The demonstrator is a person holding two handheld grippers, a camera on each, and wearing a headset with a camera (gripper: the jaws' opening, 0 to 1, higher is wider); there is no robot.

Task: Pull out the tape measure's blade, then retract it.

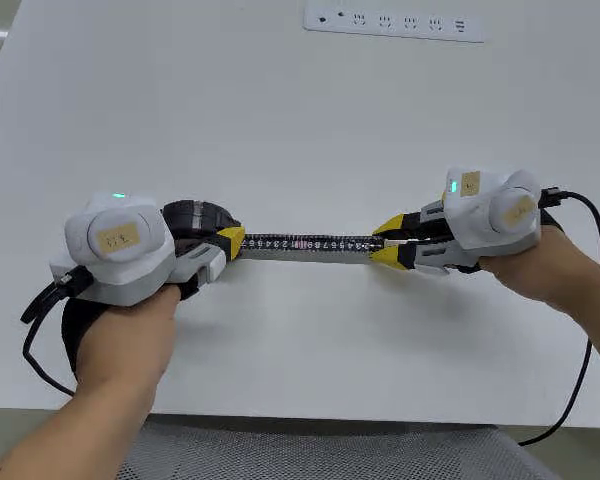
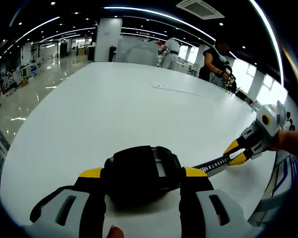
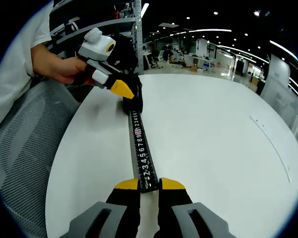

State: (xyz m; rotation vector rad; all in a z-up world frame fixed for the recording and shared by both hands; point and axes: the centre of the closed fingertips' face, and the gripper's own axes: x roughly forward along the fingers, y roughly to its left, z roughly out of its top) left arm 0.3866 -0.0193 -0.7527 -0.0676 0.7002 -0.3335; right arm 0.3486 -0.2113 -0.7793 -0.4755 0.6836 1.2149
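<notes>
head view: the person's left hand (image 1: 120,340), nearest the lens, is gripping the left gripper (image 1: 230,243), whose jaws are clamping the black tape measure case (image 1: 195,222). the blade (image 1: 305,243) is spanning the gap between the two grippers, just above the white table (image 1: 280,120). the right gripper (image 1: 388,240) is pinching the blade's far end.

left gripper view: the jaws are sitting tight on either side of the case (image 2: 141,171). the blade (image 2: 213,164) is running off toward the right gripper (image 2: 237,152).

right gripper view: the jaws are pressing together on the end of the blade (image 3: 140,144), which is leading straight ahead to the case at the left gripper (image 3: 124,89).

risk assessment: the blade is judged to be partly out, with the task mid-stroke. the narrow pinch on the blade's end is looking like the weak point. if it is slipping, the spring is likely snapping the blade back into the case uncontrolled. pulling off-axis is risking a kink in the blade, or the case twisting between the left jaws.
</notes>
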